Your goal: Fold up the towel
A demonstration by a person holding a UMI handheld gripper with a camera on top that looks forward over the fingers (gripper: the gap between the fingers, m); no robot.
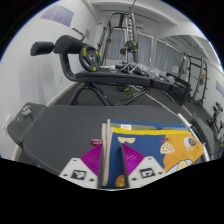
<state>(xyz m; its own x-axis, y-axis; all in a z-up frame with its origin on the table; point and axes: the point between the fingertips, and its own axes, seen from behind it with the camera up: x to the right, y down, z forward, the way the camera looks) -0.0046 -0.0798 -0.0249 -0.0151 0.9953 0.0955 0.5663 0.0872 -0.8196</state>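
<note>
A colourful towel (155,148), blue, yellow and orange with a printed pattern, lies on a dark grey table (60,135), ahead of my fingers and to their right. My gripper (110,165) is shut on an edge of the towel. A blue strip of cloth stands up between the two magenta pads (93,158), which sit close together on either side of it. The part of the towel under the fingers is hidden.
The table's far edge (100,100) runs just beyond the towel. A small dark object (25,113) sits at the table's left end. Behind the table stand black gym machines (85,60) and treadmills (190,75) by bright windows.
</note>
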